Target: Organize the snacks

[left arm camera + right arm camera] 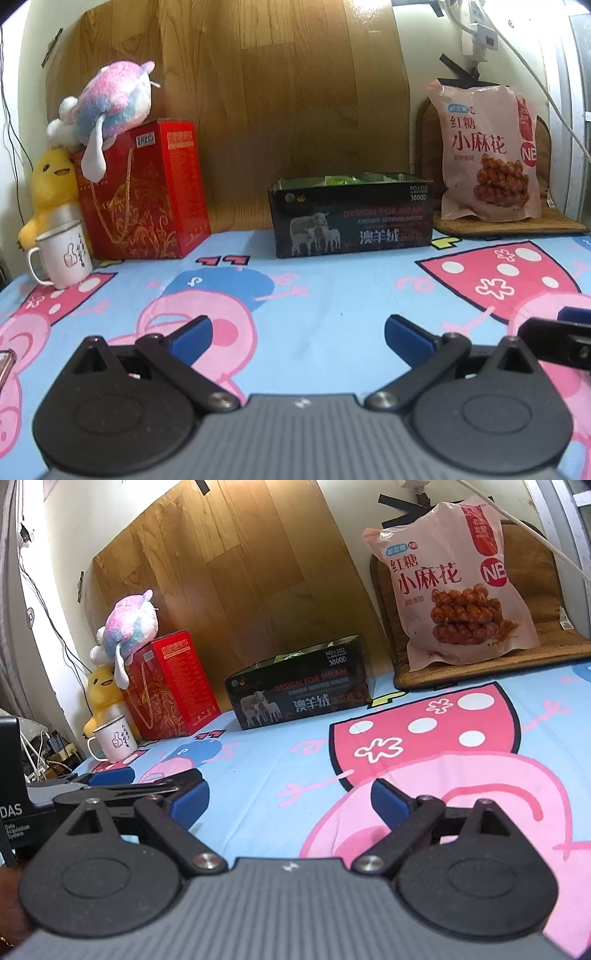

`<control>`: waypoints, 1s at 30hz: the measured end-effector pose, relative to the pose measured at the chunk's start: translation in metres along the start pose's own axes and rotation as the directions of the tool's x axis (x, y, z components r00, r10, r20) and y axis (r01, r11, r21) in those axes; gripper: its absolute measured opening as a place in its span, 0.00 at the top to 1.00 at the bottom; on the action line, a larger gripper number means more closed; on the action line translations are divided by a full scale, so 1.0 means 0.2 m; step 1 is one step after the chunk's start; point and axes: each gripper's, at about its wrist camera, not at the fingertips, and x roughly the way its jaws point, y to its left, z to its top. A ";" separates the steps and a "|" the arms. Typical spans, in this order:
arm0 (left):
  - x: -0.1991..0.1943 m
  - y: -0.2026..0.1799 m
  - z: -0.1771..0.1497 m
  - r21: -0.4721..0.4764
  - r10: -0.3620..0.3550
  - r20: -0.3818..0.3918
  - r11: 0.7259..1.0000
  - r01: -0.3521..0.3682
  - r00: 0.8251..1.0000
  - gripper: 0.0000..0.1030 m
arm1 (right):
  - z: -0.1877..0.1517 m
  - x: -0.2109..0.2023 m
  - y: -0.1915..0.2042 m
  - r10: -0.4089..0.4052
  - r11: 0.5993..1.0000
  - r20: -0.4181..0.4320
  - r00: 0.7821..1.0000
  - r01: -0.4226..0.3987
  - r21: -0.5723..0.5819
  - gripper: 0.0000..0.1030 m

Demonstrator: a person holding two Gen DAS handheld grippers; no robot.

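Clearly both the left gripper (297,334) and the right gripper (286,799) stand wide apart and empty, while the snack bag (487,153) leans upright at the far right beside the black box (352,218), so a careless pinch on its thin top may tip it over.

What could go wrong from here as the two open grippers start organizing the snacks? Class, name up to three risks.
1. The snack bag only leans upright against the brown cushion; a one-sided pinch could topple it.
2. The black box is shallow and already holds green packets, so the big bag may not fit.
3. The left gripper and right gripper sit close together, both open and empty; they may collide.
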 end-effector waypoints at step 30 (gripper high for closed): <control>0.01 -0.02 -0.04 0.048 0.025 -0.045 0.999 -0.023 0.999 0.00 | 0.00 0.01 0.00 -0.020 1.000 -0.011 1.000 0.020 0.021 0.07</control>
